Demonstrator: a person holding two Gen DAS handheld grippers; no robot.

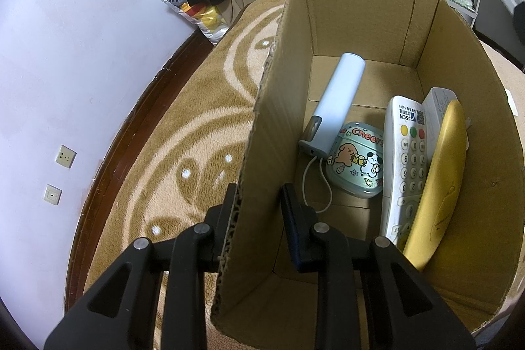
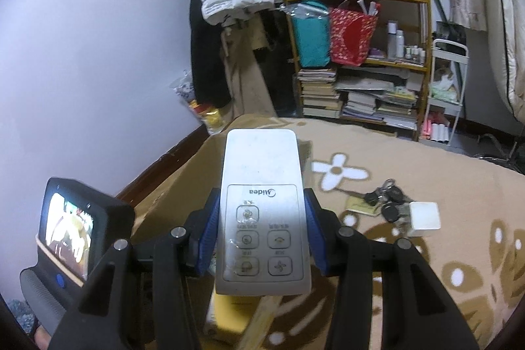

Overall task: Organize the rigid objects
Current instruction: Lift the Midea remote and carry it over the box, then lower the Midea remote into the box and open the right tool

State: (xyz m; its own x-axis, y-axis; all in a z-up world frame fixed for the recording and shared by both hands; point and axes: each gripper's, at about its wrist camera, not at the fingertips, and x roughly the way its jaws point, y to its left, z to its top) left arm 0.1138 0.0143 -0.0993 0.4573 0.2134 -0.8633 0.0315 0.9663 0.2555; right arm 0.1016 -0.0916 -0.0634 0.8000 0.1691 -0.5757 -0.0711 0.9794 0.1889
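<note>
— Jaws first: what has each gripper got?
— Right gripper is clenched on a white Midea remote, held above the cardboard box. Left gripper straddles the box's wall, jaws spread, not pinching.
— Inside the box?
— White cylinder, cartoon case, JSCN remote, yellow oval. Keys lie on the patterned blanket.

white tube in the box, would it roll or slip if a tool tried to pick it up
The white tube looks smooth and round, so it would probably roll if nudged and could slip between flat pads. It seems rigid. Its thin white cord trails loose on the cardboard box floor and would likely drag behind.
</note>
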